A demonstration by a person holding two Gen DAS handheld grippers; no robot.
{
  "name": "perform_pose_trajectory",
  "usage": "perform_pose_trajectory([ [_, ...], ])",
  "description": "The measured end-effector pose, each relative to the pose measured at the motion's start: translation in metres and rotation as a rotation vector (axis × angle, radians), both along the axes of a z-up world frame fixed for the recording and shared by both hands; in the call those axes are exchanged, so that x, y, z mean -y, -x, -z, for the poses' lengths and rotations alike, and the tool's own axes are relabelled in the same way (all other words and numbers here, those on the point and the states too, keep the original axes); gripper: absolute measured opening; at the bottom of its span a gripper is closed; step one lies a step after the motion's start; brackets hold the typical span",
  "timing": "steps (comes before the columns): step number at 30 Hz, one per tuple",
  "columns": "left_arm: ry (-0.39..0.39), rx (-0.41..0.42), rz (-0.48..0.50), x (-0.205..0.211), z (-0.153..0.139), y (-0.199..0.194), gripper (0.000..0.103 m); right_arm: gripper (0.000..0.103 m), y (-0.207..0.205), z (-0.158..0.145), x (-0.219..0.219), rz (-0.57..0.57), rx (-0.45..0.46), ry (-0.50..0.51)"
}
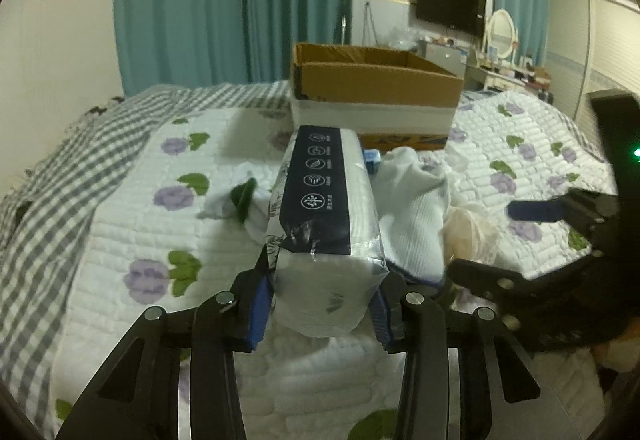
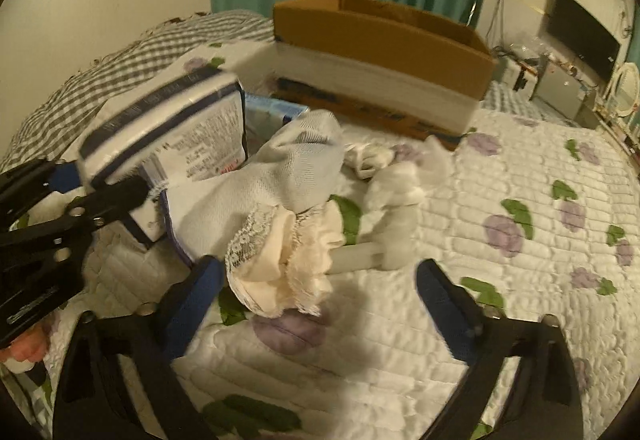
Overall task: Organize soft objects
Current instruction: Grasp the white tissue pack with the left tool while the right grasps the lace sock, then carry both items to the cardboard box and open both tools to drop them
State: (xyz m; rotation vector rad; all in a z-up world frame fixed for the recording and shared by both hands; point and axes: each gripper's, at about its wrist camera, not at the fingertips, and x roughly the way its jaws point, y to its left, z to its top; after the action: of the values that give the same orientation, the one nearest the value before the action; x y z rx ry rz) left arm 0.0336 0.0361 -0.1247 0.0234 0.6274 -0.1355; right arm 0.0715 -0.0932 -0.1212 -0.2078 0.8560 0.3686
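My left gripper (image 1: 326,304) is shut on a white and navy tissue pack (image 1: 326,208), held above the bed; the pack also shows in the right wrist view (image 2: 168,128). My right gripper (image 2: 316,280) is open, its jaws either side of a cream lace cloth (image 2: 280,264). It shows in the left wrist view (image 1: 488,244) too. A white ribbed sock (image 2: 288,168) lies behind the cloth, also seen from the left wrist (image 1: 416,196). An open cardboard box (image 1: 372,88) stands at the far side of the bed and shows in the right wrist view (image 2: 380,52).
The bed has a white quilt with purple flowers (image 2: 500,224) and a grey checked blanket (image 1: 60,176) at left. Small white soft items (image 2: 392,176) and a white cloth with a green piece (image 1: 244,200) lie on it. A dresser with mirror (image 1: 500,36) stands far right.
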Motion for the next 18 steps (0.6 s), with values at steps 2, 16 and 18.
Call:
perform_pose_trajectory([
  [2,0.002,0.006,0.003,-0.002,-0.002,0.004,0.040,0.080,-0.004,0.004,-0.002,-0.006,-0.020,0.003],
  [16,-0.009,0.099,-0.003,0.005,-0.051,0.027,0.039,0.022,0.017,-0.031,0.009,-0.046,0.024,-0.118],
  [18,-0.025,0.121,-0.001,0.009,-0.065,0.031,0.039,0.022,0.021,-0.042,0.017,-0.033,0.040,-0.154],
])
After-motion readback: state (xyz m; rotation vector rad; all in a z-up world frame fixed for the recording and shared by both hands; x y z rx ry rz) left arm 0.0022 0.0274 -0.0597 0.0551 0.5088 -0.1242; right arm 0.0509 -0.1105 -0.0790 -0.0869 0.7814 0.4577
